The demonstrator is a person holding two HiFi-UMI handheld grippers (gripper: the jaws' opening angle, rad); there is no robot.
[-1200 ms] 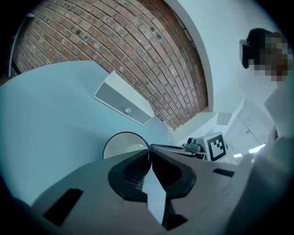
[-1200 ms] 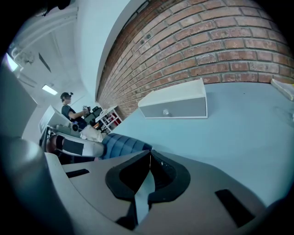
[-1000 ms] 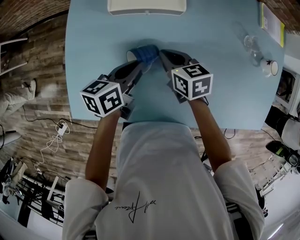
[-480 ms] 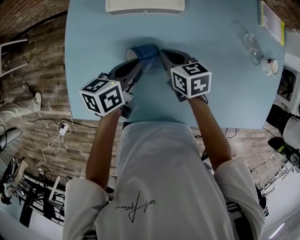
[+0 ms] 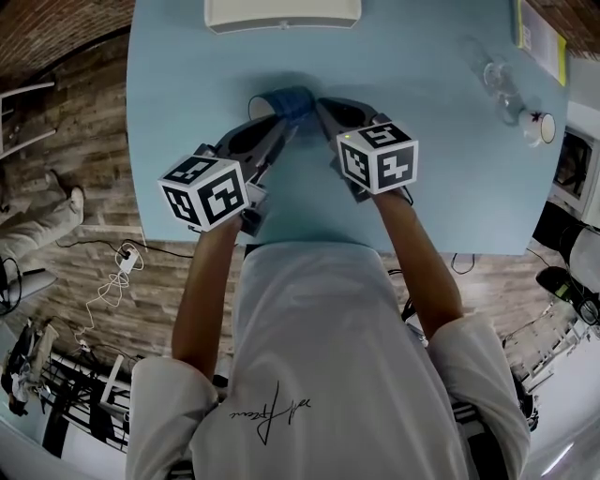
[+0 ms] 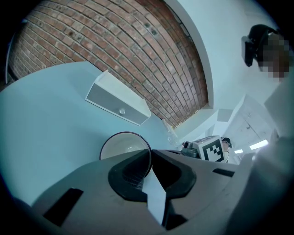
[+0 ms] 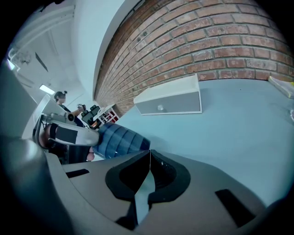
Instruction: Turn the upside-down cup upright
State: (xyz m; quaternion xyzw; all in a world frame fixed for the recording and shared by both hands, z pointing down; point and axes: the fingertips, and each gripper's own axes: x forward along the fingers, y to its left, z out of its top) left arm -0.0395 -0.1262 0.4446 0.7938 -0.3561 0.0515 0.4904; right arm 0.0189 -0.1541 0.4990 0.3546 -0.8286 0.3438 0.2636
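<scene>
A blue ribbed cup (image 5: 284, 102) lies on its side on the light blue table (image 5: 431, 178), its white mouth turned to the left. In the left gripper view that mouth (image 6: 124, 149) faces the camera. My left gripper (image 5: 284, 129) (image 6: 150, 154) is shut, with the cup's rim pinched between its jaw tips. My right gripper (image 5: 320, 103) (image 7: 149, 155) is shut with nothing in it, just to the right of the cup's base (image 7: 120, 140).
A white box (image 5: 281, 11) (image 6: 117, 98) (image 7: 170, 98) stands at the table's far edge. At the far right are a clear glass (image 5: 497, 80), a small white cup (image 5: 542, 129) and a yellow booklet (image 5: 539, 37). The near table edge runs close to the person's body.
</scene>
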